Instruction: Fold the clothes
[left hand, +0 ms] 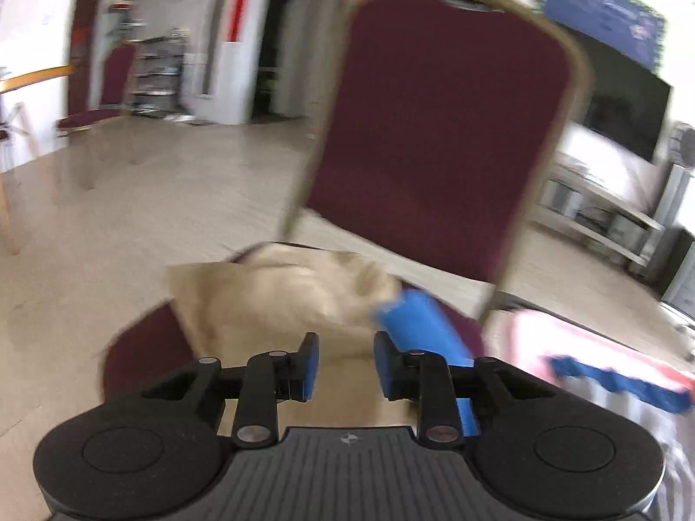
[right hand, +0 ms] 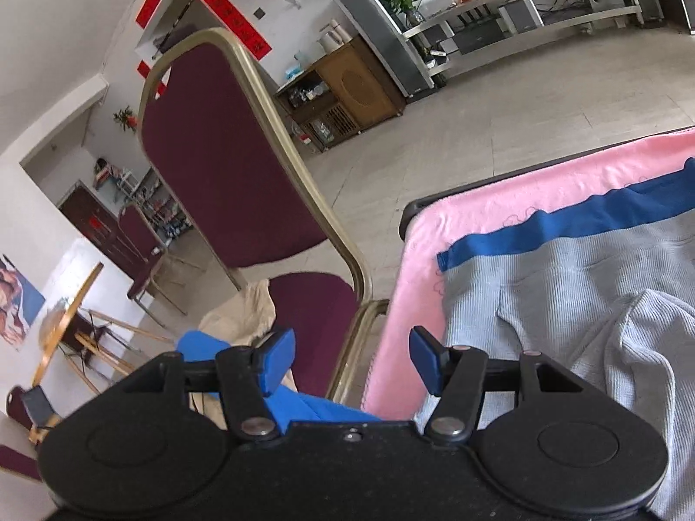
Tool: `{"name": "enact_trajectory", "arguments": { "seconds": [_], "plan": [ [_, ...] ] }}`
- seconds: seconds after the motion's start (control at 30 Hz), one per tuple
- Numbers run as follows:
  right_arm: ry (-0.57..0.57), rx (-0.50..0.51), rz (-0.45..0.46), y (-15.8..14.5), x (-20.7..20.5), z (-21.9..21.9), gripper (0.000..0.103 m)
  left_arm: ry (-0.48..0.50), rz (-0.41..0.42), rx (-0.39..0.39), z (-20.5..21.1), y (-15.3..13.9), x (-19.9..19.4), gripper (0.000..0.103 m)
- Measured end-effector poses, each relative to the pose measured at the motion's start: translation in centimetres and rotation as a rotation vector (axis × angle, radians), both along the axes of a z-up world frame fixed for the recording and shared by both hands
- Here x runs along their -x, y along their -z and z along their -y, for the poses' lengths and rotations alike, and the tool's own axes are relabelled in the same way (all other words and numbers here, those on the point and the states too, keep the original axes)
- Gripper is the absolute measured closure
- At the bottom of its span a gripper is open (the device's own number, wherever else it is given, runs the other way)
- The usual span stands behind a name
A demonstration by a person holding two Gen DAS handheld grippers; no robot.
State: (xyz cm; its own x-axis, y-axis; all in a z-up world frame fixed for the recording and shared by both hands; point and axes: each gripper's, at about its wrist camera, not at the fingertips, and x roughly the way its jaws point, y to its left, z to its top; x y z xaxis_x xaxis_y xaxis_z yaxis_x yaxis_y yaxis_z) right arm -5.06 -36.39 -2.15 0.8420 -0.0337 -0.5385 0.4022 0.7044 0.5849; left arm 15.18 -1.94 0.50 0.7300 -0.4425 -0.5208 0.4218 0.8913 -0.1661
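While both your left gripper (left hand: 346,364) and right gripper (right hand: 351,362) stand parted and empty, you are between garments; next, grasp the beige garment (left hand: 278,299) on the chair (left hand: 143,347).

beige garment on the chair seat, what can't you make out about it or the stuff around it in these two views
- Beige garment: left wrist view is motion-blurred, so its type and folds are unreadable; in the right wrist view the right gripper body hides most of it.
- Blue item beside it: partly hidden behind the left gripper; what it is stays unclear.
- Grey ribbed garment: cut off by the right and bottom edges of the right wrist view.
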Motion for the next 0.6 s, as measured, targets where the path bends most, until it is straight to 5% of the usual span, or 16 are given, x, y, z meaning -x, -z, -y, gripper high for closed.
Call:
{"name": "enact_trajectory", "arguments": {
  "seconds": [0.17,0.27,0.47,0.6],
  "plan": [
    [-0.074,0.019,-0.032,0.5,-1.8,-1.7,0.047,0.031,-0.110,0.061,1.5,-0.2,1.5,0.075],
    [-0.139,0.068,-0.063,0.8,-4.0,-3.0,0.058,0.041,-0.192,0.095,1.2,0.2,1.9,0.078],
    [-0.377,0.163,-0.020,-0.3,-12.1,-6.8,0.061,-0.001,-0.225,0.156,-1.1,0.8,-1.1,0.080],
    [-0.500,0.121,-0.015,0.6,-19.0,-9.1,0.061,-0.011,-0.255,0.183,-1.5,2.3,-2.9,0.081]
  ]
}}
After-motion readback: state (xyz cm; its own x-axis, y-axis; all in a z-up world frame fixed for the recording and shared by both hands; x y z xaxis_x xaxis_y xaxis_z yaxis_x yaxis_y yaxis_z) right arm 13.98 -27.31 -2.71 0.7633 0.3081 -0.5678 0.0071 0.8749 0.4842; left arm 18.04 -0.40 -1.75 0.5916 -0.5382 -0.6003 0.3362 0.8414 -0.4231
